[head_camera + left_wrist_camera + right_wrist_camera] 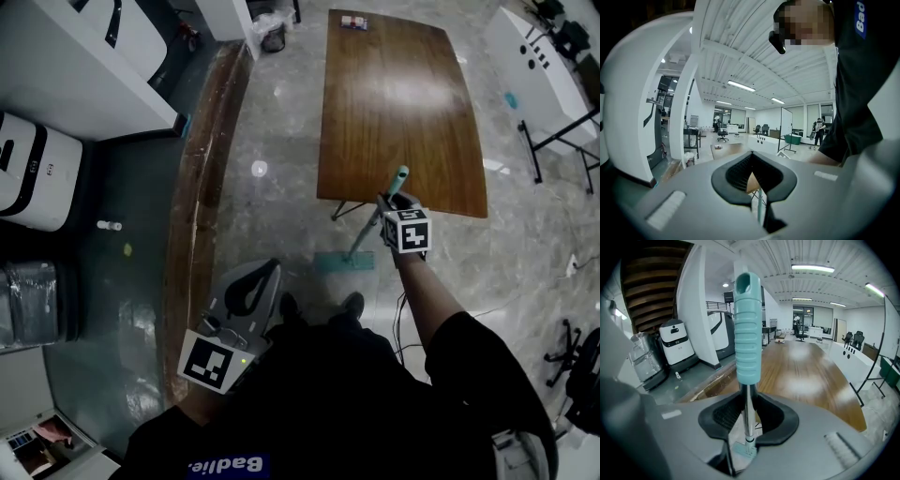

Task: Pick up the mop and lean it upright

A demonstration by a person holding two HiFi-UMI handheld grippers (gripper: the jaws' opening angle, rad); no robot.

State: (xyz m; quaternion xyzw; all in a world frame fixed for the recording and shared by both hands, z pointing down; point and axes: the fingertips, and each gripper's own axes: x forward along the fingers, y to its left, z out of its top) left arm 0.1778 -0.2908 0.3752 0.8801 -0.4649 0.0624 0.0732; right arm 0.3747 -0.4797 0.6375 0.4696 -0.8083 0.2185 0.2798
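A long wooden surface [403, 94] stands on the grey floor [281, 187]. The mop [747, 329] stands nearly upright at the surface's near edge, its head on the floor. The right claw [749, 425] pinches its metal pole below the teal grip. The left claw [754, 176] is spread, empty

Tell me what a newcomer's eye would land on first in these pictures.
The mop stands out first: its teal grip rises close before the right gripper view's camera, the right tool clamped on the metal pole below it. Beyond it stretches the long, glossy wooden table. At the head view's lower left, the left tool holds nothing.
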